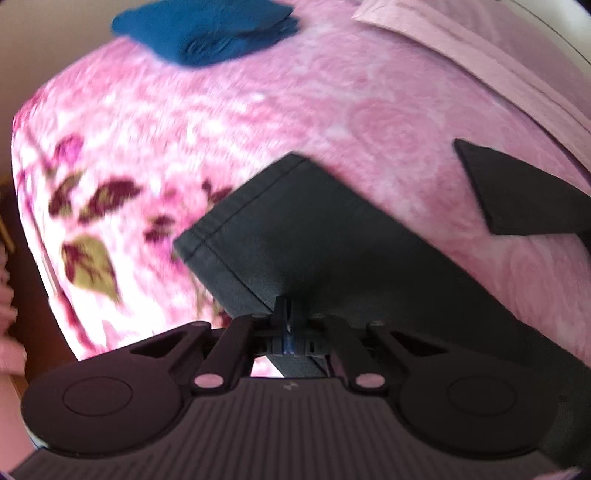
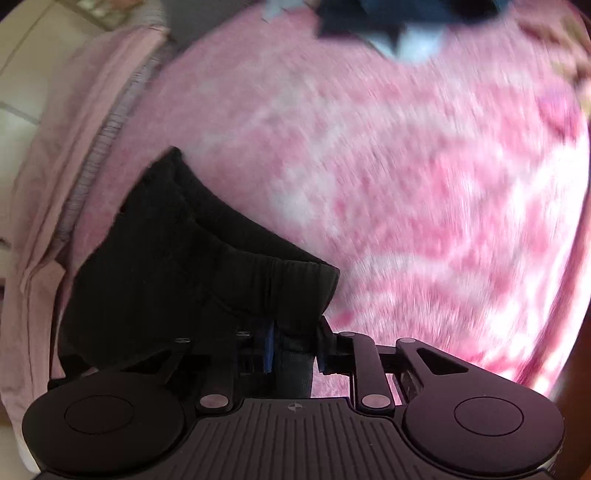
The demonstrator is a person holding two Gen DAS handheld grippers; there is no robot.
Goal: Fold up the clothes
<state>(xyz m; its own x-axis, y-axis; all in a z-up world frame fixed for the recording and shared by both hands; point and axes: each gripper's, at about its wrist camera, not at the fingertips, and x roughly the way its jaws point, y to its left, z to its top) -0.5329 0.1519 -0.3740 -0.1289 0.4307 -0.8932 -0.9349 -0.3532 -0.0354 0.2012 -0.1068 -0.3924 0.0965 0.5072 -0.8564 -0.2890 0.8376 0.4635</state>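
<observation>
The left gripper [image 1: 286, 325] has its jaws pinched on the hemmed end of the dark trousers [image 1: 314, 243], which stretch away to the right above the pink floral bedspread [image 1: 221, 122]. The right gripper [image 2: 291, 347] clamps the bunched elastic waistband [image 2: 207, 258], the cloth hanging left of the jaws. A folded blue garment [image 1: 207, 29] lies at the far side.

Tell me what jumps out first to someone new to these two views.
The dark garment dominates: the left gripper pinches its stitched hem, the right gripper its gathered waistband end. Beneath lies a pink floral blanket, with a folded blue cloth at its far edge.
</observation>
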